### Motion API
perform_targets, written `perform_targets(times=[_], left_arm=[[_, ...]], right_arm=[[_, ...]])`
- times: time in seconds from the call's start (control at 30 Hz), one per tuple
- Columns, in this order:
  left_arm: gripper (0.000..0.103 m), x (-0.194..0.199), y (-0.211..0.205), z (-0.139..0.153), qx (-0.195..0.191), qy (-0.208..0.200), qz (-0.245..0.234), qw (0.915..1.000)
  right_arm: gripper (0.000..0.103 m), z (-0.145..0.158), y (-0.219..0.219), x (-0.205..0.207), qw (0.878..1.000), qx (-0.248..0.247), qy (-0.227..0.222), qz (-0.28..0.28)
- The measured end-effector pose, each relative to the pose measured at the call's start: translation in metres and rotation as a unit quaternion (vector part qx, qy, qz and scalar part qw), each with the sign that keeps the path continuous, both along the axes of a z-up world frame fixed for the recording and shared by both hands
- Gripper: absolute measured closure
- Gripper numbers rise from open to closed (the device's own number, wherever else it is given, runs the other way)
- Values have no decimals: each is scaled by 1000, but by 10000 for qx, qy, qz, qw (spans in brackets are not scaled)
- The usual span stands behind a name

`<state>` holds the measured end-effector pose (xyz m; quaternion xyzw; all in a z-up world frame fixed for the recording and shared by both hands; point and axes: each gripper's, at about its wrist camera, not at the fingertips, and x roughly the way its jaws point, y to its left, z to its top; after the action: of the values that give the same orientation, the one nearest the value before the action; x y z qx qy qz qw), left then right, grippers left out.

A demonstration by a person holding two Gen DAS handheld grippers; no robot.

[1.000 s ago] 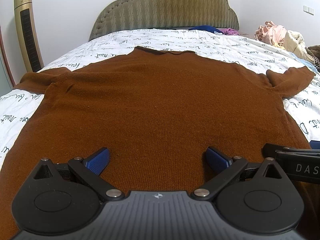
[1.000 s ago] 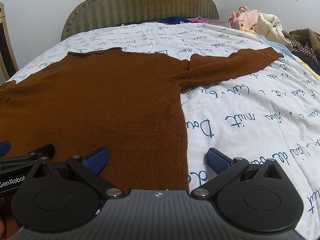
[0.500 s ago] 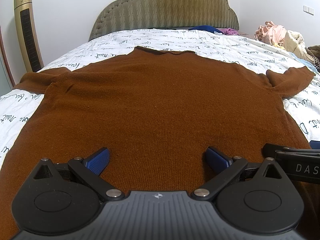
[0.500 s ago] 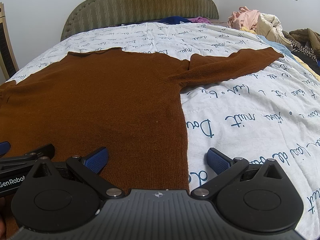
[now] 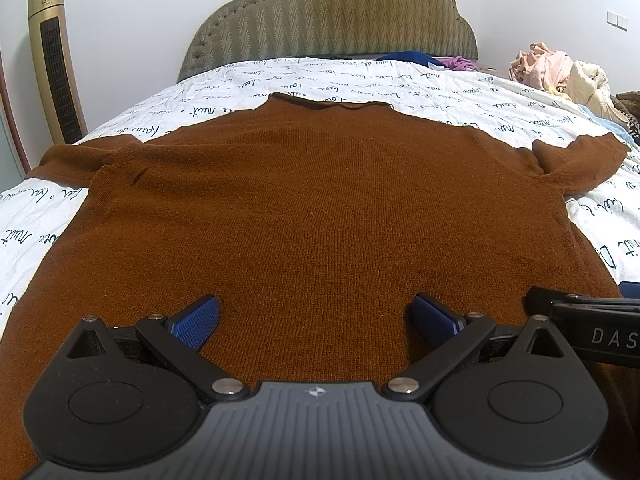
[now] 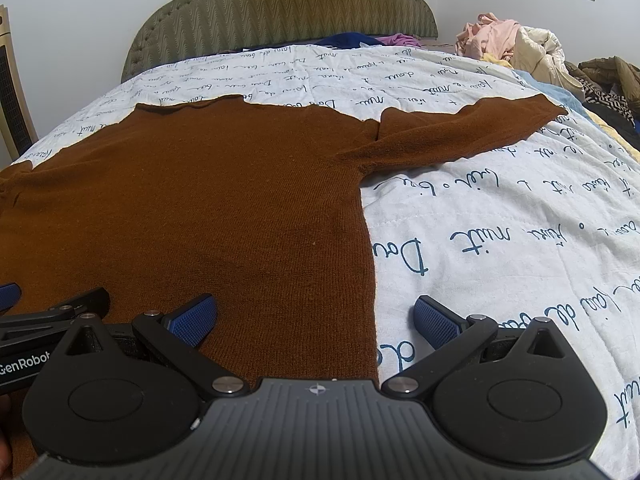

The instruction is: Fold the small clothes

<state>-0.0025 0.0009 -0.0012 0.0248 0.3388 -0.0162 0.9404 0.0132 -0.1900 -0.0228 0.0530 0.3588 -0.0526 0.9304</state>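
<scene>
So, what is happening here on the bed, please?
A person holds a two-finger gripper in each hand over a brown sweater that lies flat on the bed's printed cover, with its sleeves spread out. The left gripper and the right gripper are both open near the bottom hem and grip nothing. No fold has been made yet. More clothes are piled at the far right.

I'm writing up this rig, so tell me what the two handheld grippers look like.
Both look alike: the left gripper and the right gripper each have a ribbed grey body, two round black housings, black link arms with silver pivot pins, and fingers faced with blue textured pads. White lettering marks their sides. No cables or sleeves show.
</scene>
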Motion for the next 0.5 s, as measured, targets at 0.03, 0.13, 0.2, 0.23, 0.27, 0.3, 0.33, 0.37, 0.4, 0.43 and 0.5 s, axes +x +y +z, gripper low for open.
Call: perform_targets(times=[0.03, 0.13, 0.2, 0.23, 0.27, 0.3, 0.33, 0.37, 0.4, 0.43, 0.5], left_arm=[[0, 0, 0, 0, 1, 0, 0, 10000], [0, 0, 0, 0, 1, 0, 0, 10000], [0, 0, 0, 0, 1, -1, 0, 10000], [0, 0, 0, 0, 0, -1, 0, 10000], [0, 0, 0, 0, 0, -1, 0, 10000], [0, 0, 0, 0, 1, -1, 0, 10000], [0, 0, 0, 0, 0, -1, 0, 10000], [0, 0, 0, 0, 0, -1, 0, 10000], [0, 0, 0, 0, 0, -1, 0, 10000], [0, 0, 0, 0, 0, -1, 0, 10000], [0, 0, 0, 0, -1, -1, 0, 10000]], right_arm=[[0, 0, 0, 0, 10000, 0, 1, 1], [0, 0, 0, 0, 10000, 3, 1, 1], [0, 0, -1, 0, 10000, 10, 1, 2], [0, 0, -1, 0, 10000, 9, 0, 0], [0, 0, -1, 1, 10000, 7, 0, 0], [0, 0, -1, 1, 10000, 6, 1, 1], [0, 0, -1, 1, 10000, 8, 1, 1], [0, 0, -1, 1, 10000, 12, 1, 1], [0, 0, -1, 1, 10000, 17, 2, 4], [0, -2, -3, 1, 10000, 28, 2, 8], [0, -2, -3, 0, 10000, 70, -8, 17]])
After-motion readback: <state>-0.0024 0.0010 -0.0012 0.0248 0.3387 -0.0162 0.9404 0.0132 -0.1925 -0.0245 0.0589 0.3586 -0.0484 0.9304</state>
